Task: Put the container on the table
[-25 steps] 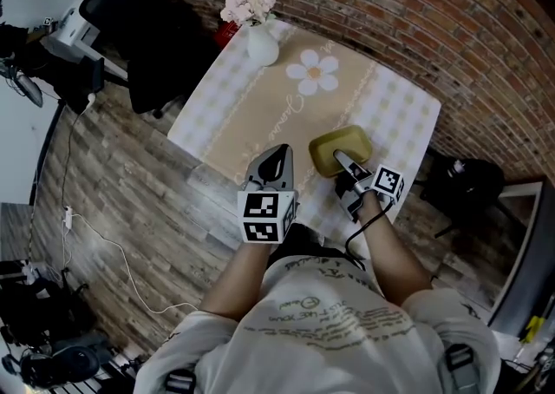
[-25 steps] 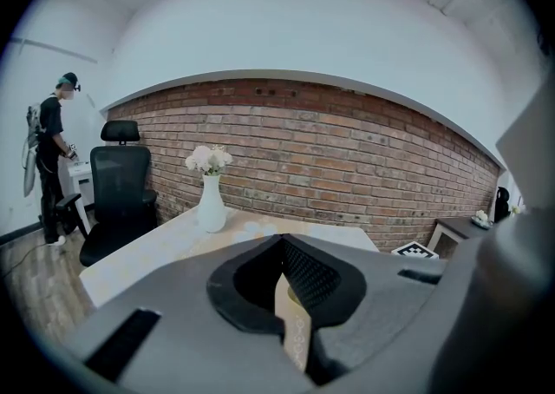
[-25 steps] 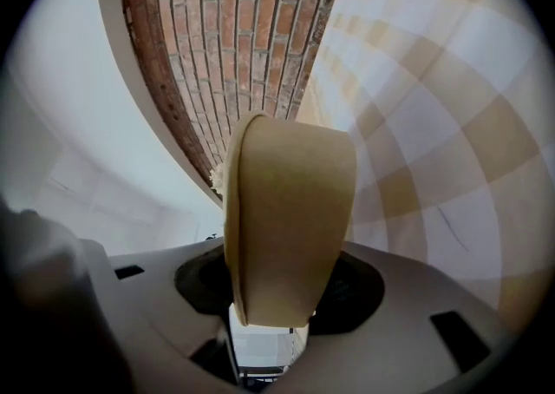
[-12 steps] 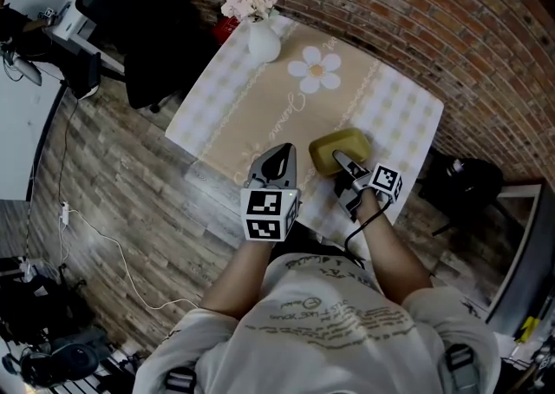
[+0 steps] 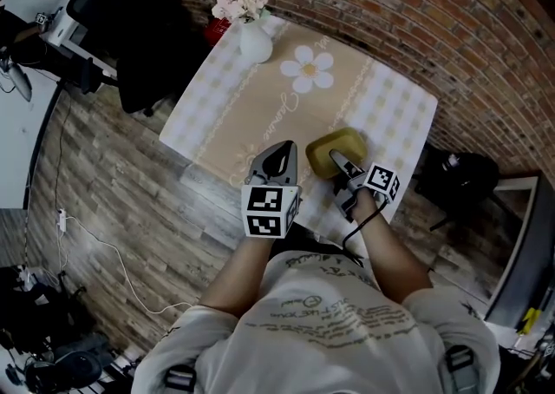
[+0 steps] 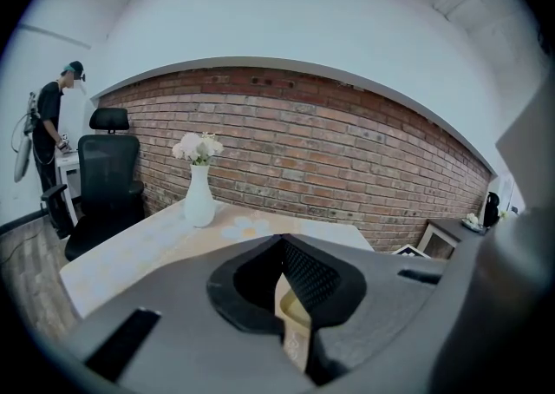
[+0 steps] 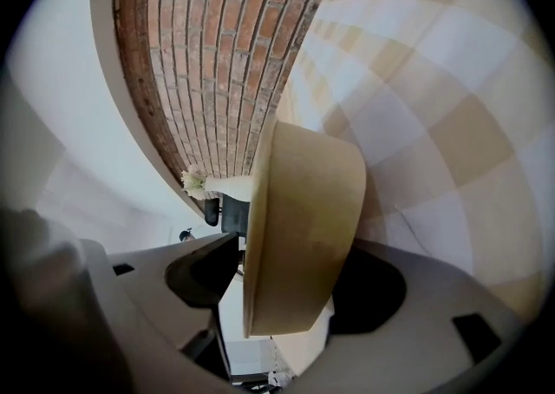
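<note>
The olive-yellow container (image 5: 334,146) rests on the checked tablecloth near the table's front right edge. My right gripper (image 5: 341,163) reaches over its near rim, one jaw inside and one outside. In the right gripper view the container's wall (image 7: 303,210) stands between the jaws of the right gripper (image 7: 290,284). These jaws are opening, and a gap shows beside the rim. To the container's left, my left gripper (image 5: 278,153) hovers over the table's front edge, its jaws closed to a point with nothing in them. The left gripper view shows the left gripper (image 6: 281,245) with its tips together.
The table (image 5: 260,106) carries a white vase of pink flowers (image 5: 252,39) at its far left corner and a daisy print (image 5: 308,70). A black office chair (image 5: 130,28) stands to the left, a brick wall behind. A person (image 6: 48,119) stands far left.
The head camera has shifted slightly. The container and both grippers stay where they were.
</note>
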Available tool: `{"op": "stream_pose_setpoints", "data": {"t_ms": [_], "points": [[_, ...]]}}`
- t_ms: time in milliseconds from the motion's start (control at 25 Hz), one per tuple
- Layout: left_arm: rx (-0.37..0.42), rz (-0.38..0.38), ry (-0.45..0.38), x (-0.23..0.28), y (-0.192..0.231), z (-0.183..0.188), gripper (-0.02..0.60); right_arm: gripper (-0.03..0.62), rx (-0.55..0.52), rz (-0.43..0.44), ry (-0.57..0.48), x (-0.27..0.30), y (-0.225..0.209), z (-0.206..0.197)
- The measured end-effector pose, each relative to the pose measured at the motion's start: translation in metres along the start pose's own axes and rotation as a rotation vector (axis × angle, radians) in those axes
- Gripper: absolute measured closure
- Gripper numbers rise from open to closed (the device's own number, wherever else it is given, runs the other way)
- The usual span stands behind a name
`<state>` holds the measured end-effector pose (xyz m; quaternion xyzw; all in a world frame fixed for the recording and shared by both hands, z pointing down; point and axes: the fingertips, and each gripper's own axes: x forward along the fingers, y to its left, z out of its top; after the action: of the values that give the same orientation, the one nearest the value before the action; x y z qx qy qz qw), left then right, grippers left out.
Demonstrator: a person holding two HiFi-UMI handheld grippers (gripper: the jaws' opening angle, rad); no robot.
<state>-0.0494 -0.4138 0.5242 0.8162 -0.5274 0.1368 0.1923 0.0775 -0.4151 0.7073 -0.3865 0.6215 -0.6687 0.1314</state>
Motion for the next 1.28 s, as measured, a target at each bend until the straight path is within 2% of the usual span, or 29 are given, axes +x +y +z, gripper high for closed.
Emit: {"op": "stream_pose_setpoints", "data": {"t_ms": [160, 560, 640, 840, 880, 960, 1000, 1080, 1280], "points": [[0.012, -0.019, -0.004, 0.003, -0.005, 0.002, 0.575, 0.286, -0.039, -0.041, -0.015, -0.007, -0.002, 0.003], [0.038, -0.080, -0.009, 0.016, -0.024, 0.009, 0.575, 0.284, -0.037, -0.096, -0.071, -0.047, -0.018, 0.006], [0.045, -0.094, -0.009, 0.018, -0.029, 0.012, 0.575, 0.286, -0.077, -0.129, -0.099, -0.057, -0.019, 0.008], [0.061, -0.122, -0.005, 0.023, -0.040, 0.013, 0.575, 0.290, -0.253, -0.198, -0.187, -0.083, -0.002, 0.024], [0.064, -0.126, -0.005, 0.023, -0.042, 0.014, 0.575, 0.335, -0.292, -0.206, -0.200, -0.087, 0.004, 0.027], [0.070, -0.137, -0.012, 0.025, -0.046, 0.018, 0.575, 0.492, -0.378, -0.235, -0.230, -0.094, 0.018, 0.034], [0.072, -0.144, -0.018, 0.026, -0.049, 0.021, 0.575, 0.540, -0.422, -0.249, -0.247, -0.098, 0.026, 0.038], [0.074, -0.154, -0.024, 0.026, -0.053, 0.024, 0.575, 0.583, -0.508, -0.261, -0.277, -0.103, 0.047, 0.044], [0.083, -0.164, -0.055, 0.025, -0.060, 0.039, 0.575, 0.591, -0.762, -0.196, -0.387, -0.115, 0.134, 0.064]]}}
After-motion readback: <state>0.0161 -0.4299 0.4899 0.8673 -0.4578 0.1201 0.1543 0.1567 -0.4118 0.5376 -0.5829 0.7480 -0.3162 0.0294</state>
